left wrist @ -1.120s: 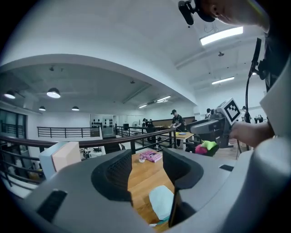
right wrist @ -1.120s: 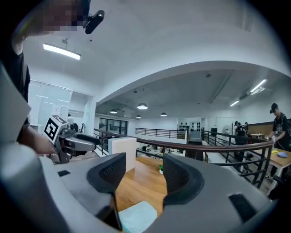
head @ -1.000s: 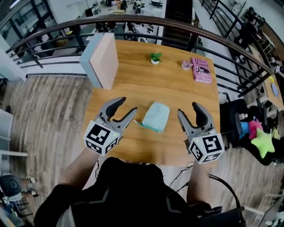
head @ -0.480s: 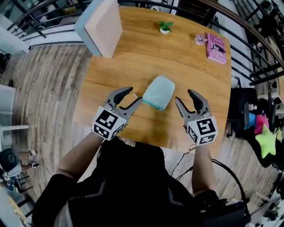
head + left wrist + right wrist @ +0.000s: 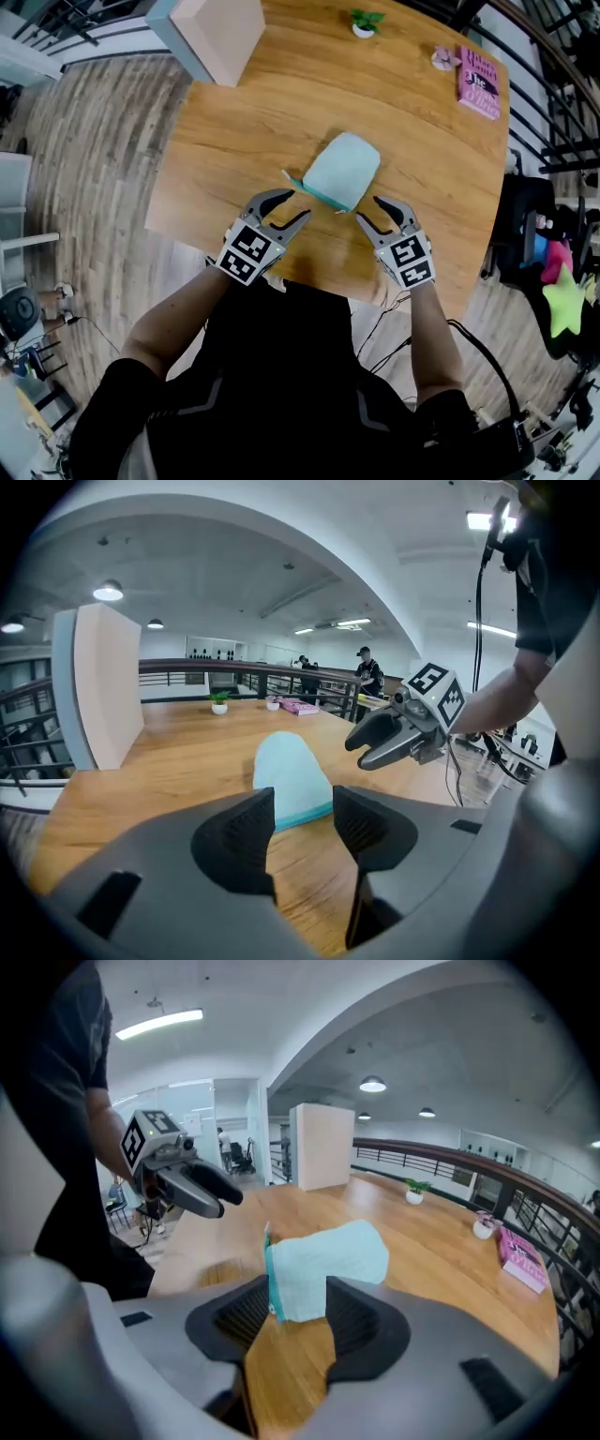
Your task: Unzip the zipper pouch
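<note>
The teal zipper pouch (image 5: 342, 169) was laid flat on the wooden worktop (image 5: 234, 141). The left gripper (image 5: 298, 206) was held at its near edge, jaws spread and empty. The right gripper (image 5: 367, 210) had its jaws just narrowed but kept apart, with nothing pinched.

Zipper pouch (image 5: 342, 171): pale teal fabric, lying flat, mid wooden table (image 5: 253, 112). Darker teal zipper edge (image 5: 323, 195) toward near table side; pull tab (image 5: 287, 176) at left end.
</note>
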The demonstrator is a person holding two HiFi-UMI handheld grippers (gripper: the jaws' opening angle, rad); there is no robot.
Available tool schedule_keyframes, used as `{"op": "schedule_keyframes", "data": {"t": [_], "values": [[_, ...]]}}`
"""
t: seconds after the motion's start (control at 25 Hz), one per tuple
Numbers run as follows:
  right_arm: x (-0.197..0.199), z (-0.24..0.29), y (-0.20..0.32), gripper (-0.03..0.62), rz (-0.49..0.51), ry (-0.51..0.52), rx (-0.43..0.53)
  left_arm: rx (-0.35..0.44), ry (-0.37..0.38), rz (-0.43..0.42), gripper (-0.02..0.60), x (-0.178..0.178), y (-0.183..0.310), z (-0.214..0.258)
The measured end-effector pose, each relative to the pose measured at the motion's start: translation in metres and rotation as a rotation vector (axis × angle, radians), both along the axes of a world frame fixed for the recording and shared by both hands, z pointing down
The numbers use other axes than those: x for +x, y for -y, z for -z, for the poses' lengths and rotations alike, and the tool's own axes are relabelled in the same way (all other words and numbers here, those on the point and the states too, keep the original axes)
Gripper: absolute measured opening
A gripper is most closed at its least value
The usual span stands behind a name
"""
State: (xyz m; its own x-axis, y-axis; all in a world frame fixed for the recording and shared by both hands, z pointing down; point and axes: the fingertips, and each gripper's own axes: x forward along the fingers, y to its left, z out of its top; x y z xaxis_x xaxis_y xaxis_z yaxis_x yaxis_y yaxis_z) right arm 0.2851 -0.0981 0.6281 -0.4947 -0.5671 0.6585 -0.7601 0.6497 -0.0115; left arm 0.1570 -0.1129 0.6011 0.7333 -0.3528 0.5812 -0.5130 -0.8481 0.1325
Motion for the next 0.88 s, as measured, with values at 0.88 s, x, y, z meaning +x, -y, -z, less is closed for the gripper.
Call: {"op": "schedule_keyframes", "data": {"t": [0.88], "values": [[-0.029,-0.083,-0.008,0.075,0.298,-0.153,-0.029,-0.074,0.055,-0.02,0.204,-0.004,-0.033,-0.044]]}}
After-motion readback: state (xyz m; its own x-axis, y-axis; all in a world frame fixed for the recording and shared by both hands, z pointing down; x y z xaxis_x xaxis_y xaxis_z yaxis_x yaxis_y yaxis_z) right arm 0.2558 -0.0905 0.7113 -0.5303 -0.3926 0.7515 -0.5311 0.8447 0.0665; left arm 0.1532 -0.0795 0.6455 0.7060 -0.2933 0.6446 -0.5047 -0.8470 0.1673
